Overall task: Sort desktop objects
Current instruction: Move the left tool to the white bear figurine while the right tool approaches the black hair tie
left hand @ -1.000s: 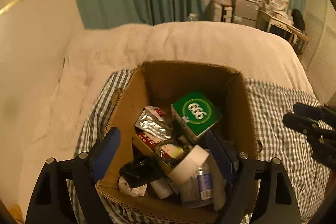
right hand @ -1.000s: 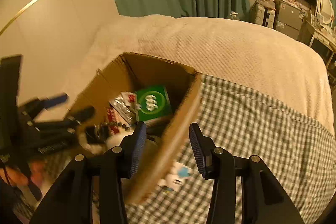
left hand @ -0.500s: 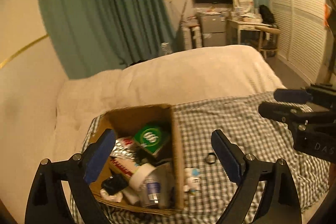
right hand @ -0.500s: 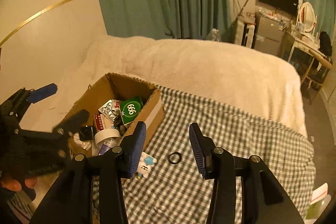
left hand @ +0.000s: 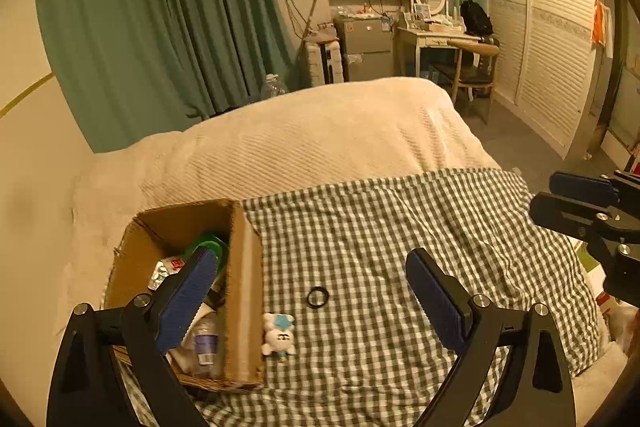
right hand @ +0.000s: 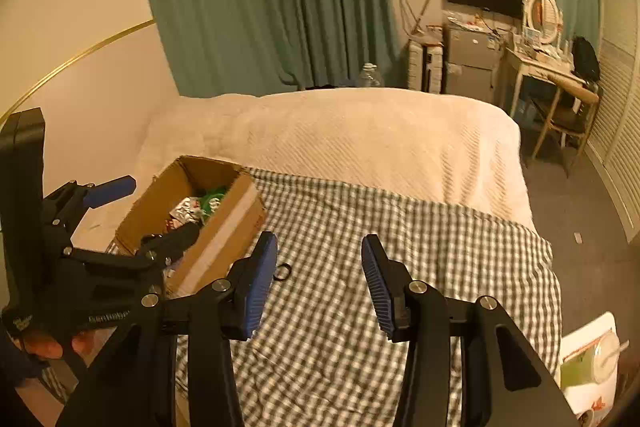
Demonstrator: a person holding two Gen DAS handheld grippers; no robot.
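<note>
I judge a pick pending: both tools empty, left tool point(left hand: 308, 291) having just spread wide, right tool point(right hand: 318, 281) half spread, above the bed point(left hand: 400, 227); ring point(left hand: 318, 297) and toy point(left hand: 279, 337) lie at three o'clock of the box point(left hand: 244, 287), awaiting descent.

Brown cardboard box point(left hand: 243, 291) w/ a green carton point(left hand: 214, 245) and silver foil pack point(left hand: 160, 273) inside, on a green-and-white checked cloth point(left hand: 400, 227) over a cream ribbed blanket point(left hand: 320, 131). Black ring point(left hand: 318, 297) and white plush toy w/ blue top point(left hand: 279, 335) lie on the checks. Both grippers black w/ blue pads point(right hand: 260, 285); curtains teal point(left hand: 160, 27).
</note>
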